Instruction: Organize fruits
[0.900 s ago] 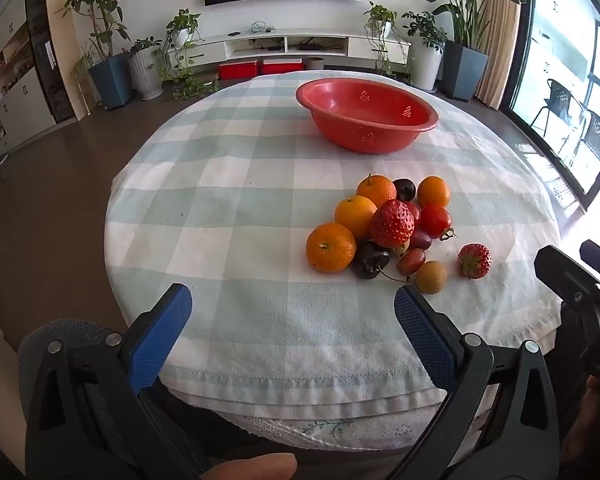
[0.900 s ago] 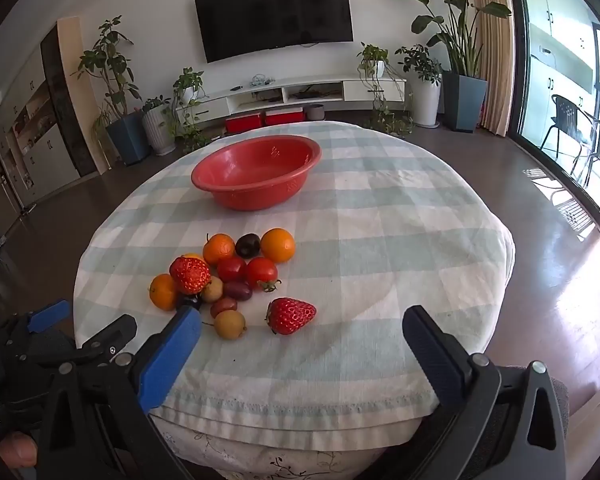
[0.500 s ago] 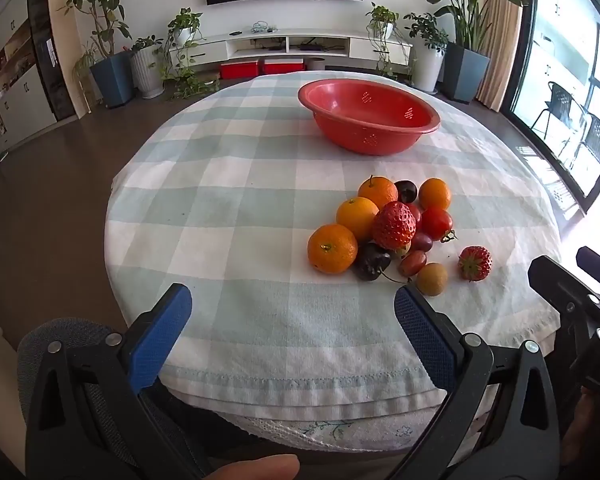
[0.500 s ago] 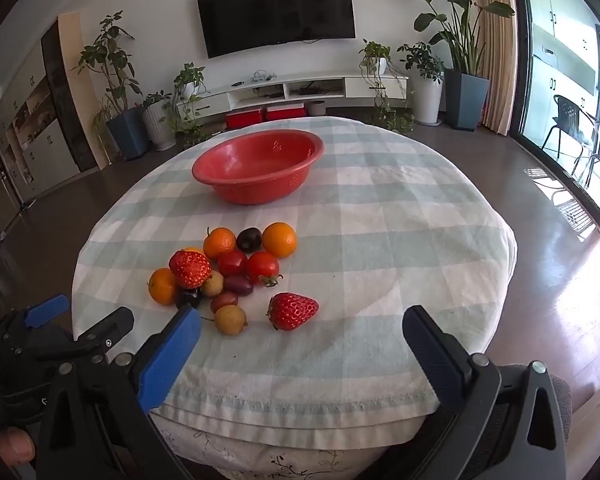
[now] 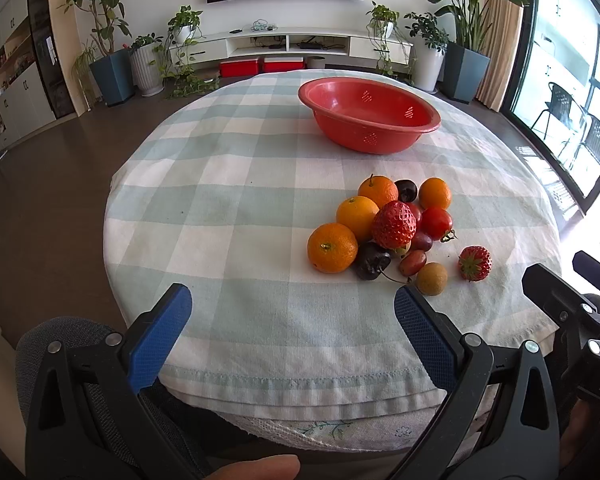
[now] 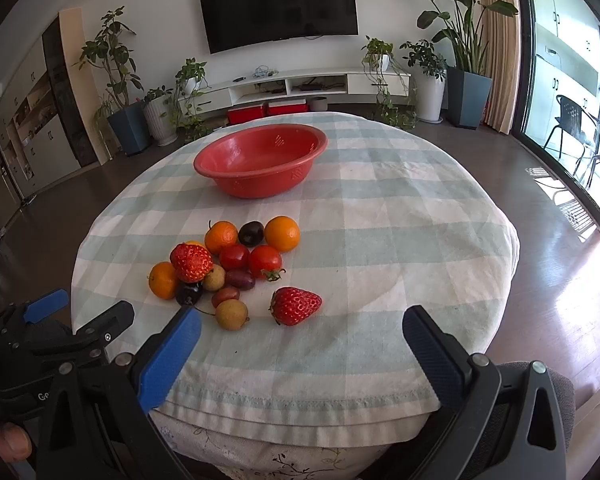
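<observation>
Both the left gripper (image 5: 292,312) and right gripper (image 6: 300,332) hang over the near edge of the worktop (image 6: 380,216), jaws wide and empty. Just beyond, the lone strawberry (image 6: 296,306) lies apart from the fruit pile (image 6: 224,264); it looks soft and easily bruised, so a light pinch across its broad shoulders seems best. The mandarins look firmer and rounder, likely to roll. Farthest, the red bowl (image 6: 260,184) stands empty.

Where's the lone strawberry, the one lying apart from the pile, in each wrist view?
Left wrist: lone strawberry at right of centre, right of the fruit pile, beside the right gripper's black frame.
Right wrist: lone strawberry at lower centre, right of the pile.
Shared landmark: the red basin behind the pile.
</observation>
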Action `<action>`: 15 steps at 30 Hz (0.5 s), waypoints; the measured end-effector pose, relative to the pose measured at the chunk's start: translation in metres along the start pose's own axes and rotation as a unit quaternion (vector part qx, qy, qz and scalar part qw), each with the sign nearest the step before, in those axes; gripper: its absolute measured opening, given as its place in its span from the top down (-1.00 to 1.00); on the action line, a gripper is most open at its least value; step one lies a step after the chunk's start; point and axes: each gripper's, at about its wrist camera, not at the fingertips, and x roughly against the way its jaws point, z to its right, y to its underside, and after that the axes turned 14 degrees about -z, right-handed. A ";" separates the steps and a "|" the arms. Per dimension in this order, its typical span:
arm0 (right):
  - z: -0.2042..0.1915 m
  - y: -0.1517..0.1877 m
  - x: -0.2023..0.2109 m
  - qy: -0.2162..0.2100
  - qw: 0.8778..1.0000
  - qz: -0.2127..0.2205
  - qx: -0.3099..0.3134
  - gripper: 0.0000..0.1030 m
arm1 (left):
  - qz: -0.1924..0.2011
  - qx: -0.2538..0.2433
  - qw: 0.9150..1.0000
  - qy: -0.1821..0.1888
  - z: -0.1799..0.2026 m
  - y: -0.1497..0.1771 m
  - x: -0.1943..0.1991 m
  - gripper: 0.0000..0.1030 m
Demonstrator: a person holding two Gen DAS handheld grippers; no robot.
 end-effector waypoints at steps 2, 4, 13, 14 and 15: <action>0.000 0.001 -0.001 0.000 1.000 0.000 0.000 -1.00 | 0.000 0.000 1.000 0.000 0.000 0.000 0.000 -1.00; 0.000 0.000 0.000 0.000 1.000 -0.001 0.000 -1.00 | 0.000 0.000 1.000 0.000 0.000 0.000 0.000 -1.00; 0.000 0.000 -0.001 0.001 1.000 -0.003 0.001 -1.00 | -0.001 0.001 1.000 0.001 0.000 0.000 0.000 -1.00; -0.001 0.001 -0.001 0.001 1.000 -0.003 0.000 -1.00 | -0.001 0.000 1.000 0.001 0.000 0.000 0.000 -1.00; 0.000 0.000 -0.001 0.001 1.000 -0.003 0.001 -1.00 | -0.001 0.001 1.000 0.001 0.000 0.000 0.000 -1.00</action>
